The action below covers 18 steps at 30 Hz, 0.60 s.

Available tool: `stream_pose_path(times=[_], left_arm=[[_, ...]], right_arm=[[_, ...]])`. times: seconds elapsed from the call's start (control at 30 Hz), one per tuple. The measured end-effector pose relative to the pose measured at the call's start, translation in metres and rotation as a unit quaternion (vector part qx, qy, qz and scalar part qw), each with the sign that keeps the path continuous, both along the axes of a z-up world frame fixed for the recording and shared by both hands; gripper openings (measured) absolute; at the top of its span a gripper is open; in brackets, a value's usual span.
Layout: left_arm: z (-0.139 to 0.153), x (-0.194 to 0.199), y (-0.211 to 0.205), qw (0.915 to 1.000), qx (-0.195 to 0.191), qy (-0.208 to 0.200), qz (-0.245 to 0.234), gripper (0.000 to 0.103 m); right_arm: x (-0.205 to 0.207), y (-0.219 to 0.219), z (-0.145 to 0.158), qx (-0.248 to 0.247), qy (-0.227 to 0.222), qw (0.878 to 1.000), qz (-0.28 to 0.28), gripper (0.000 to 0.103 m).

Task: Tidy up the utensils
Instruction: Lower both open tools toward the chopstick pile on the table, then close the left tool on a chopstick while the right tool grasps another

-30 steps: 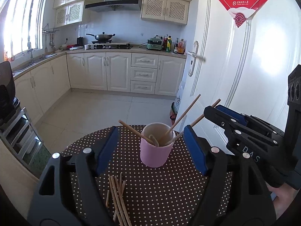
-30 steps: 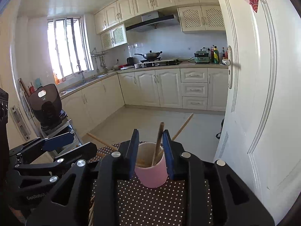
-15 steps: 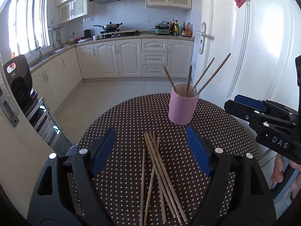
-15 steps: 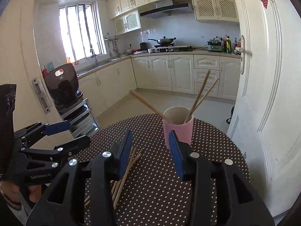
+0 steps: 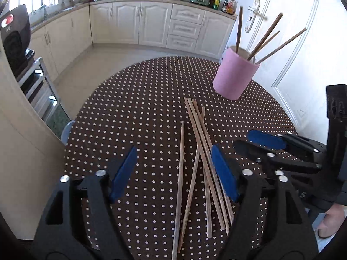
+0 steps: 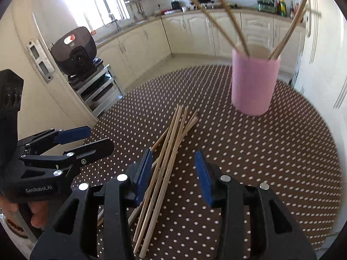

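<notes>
Hovering low over the round dotted table (image 5: 134,108), the left hand-held gripper (image 5: 174,169) has its blue pads spread wide and holds nothing. Under it and a bit to its right lie the loose chopsticks (image 5: 199,151) in a messy bunch on the table. The right hand-held gripper (image 6: 173,169) hangs just beside the left one, spread open and empty too, with the same chopsticks (image 6: 167,158) under its left pad. Farther back and to the right stands the pink cup (image 5: 235,74), upright, with a few chopsticks leaning inside it.
</notes>
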<state>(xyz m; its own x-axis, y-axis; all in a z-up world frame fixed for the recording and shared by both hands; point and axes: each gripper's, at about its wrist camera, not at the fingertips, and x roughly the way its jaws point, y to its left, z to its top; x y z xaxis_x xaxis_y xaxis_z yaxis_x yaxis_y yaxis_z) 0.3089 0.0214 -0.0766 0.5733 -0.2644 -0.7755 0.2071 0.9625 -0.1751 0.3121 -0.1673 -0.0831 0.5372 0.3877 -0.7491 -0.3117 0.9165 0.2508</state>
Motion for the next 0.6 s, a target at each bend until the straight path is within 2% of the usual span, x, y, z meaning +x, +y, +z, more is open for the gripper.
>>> stream_pose_path(times=[0.23,0.5,0.6], left_arm=[[-0.017,0.016,-0.004,0.9996,-0.014,0.021,-0.008,0.054],[-0.026,0.029,-0.010,0.9993,-0.016,0.032,-0.008,0.052],[-0.030,0.036,-0.013,0.9990,-0.018,0.039,-0.009,0.049]], right_arm=[[0.024,0.008,-0.025,0.013,0.043,0.999,-0.006,0.038],[0.039,0.014,-0.034,0.008,0.058,0.998,-0.008,0.023],[0.042,0.014,-0.036,0.017,0.061,0.998,-0.002,0.016]])
